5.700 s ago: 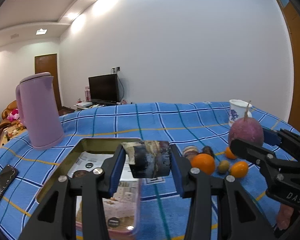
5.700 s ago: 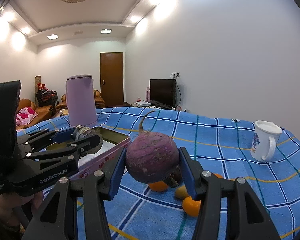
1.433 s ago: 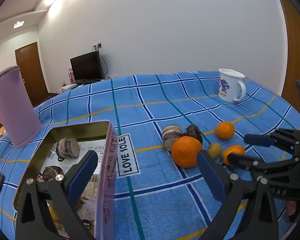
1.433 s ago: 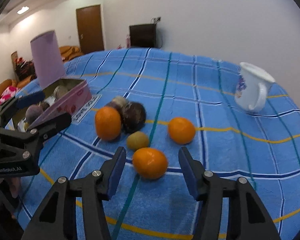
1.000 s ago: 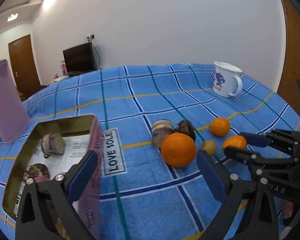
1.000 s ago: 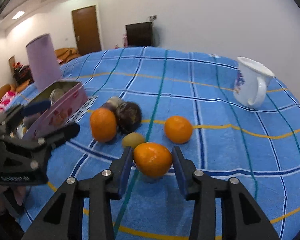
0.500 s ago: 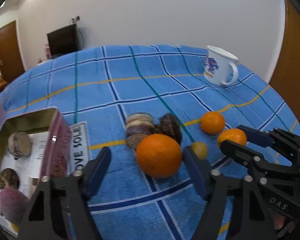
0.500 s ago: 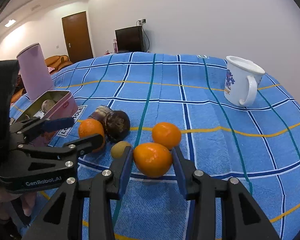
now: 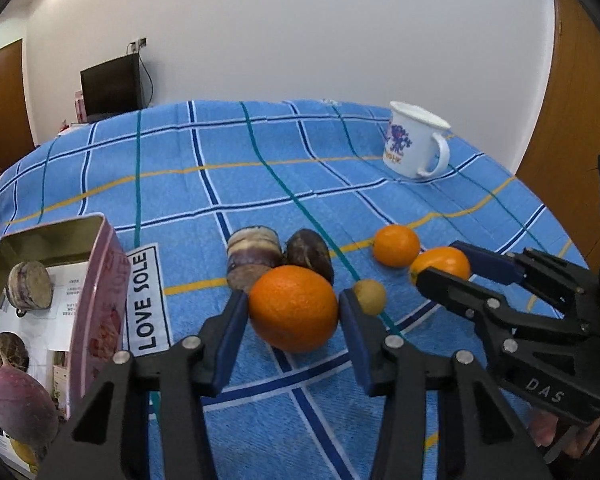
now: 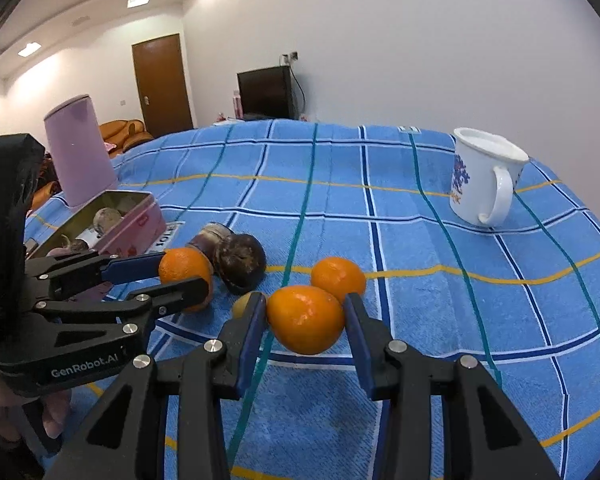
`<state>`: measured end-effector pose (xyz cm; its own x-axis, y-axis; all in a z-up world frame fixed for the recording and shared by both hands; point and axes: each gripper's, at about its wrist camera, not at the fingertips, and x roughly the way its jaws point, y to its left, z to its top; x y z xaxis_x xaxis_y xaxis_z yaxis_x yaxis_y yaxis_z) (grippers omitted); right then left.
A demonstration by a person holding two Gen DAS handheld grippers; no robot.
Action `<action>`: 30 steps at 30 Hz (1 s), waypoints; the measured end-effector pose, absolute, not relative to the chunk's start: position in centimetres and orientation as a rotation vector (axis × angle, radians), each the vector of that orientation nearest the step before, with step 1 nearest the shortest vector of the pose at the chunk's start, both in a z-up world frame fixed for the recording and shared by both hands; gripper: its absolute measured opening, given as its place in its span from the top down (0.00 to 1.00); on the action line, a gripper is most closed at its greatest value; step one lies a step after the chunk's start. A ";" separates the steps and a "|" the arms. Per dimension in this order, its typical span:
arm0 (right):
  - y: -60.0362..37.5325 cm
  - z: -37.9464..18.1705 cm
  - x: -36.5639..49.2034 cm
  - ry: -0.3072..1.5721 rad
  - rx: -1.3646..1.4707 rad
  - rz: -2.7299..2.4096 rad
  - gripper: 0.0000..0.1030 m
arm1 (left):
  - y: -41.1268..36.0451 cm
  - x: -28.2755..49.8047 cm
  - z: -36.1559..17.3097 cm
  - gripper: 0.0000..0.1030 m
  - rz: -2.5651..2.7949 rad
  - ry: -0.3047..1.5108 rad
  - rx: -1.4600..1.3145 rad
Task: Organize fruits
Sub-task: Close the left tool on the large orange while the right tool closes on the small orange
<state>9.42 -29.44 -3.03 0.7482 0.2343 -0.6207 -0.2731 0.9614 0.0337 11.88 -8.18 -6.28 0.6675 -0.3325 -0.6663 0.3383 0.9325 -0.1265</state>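
A large orange lies on the blue checked cloth. My left gripper has it between its blue pads; the jaws are closing and both pads touch its sides. From the right wrist view the same orange sits in the left gripper. My right gripper is shut on a mandarin, low over the cloth; the left wrist view shows that right gripper on the right. An open pink tin at the left holds a purple radish and a cut piece.
On the cloth between the grippers lie a second mandarin, a small green-brown fruit, a dark round fruit and a striped purple piece. A white mug stands far right. A pink kettle stands behind the tin.
My left gripper's jaws have closed in from wide open onto the large orange, and it has tipped down closer to it. The right gripper keeps its hold on the mandarin.
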 end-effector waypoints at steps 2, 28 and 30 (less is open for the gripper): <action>-29.4 -2.9 9.2 0.655 -0.064 0.287 0.59 | -8.2 11.6 -6.1 0.53 -0.380 0.732 0.011; -29.2 -1.7 7.1 0.527 -0.074 0.333 0.59 | -7.9 9.2 -4.5 0.53 -0.324 0.577 0.045; -29.3 -1.6 7.0 0.518 -0.075 0.335 0.59 | -7.8 9.1 -4.4 0.53 -0.321 0.570 0.046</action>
